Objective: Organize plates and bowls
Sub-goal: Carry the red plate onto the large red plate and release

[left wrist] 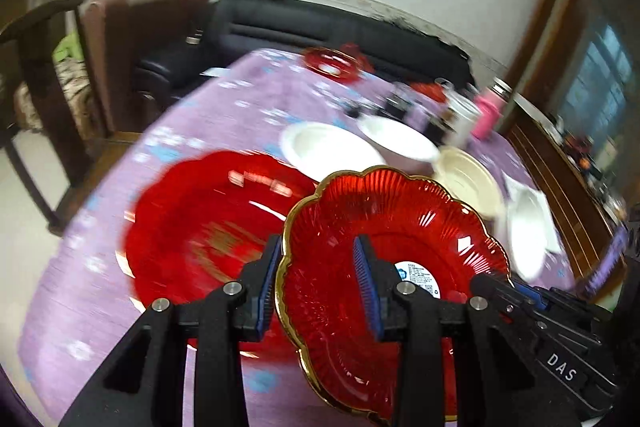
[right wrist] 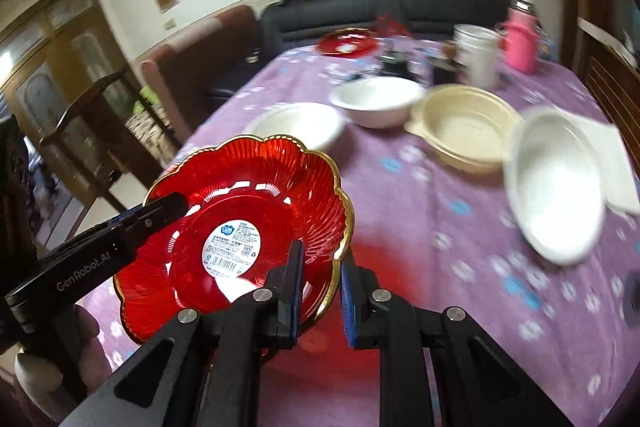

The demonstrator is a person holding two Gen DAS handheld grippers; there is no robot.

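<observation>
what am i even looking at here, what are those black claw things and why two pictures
Those black claws are handheld grippers, one in each of a person's hands, each with a fisheye camera looking along its fingers. One picture is from the left gripper, the other from the right gripper.

Both grip the rim of one red scalloped plate with a gold edge, lifted above a purple tablecloth. Another red plate lies beneath it. Farther back sit white bowls and a cream bowl.
</observation>
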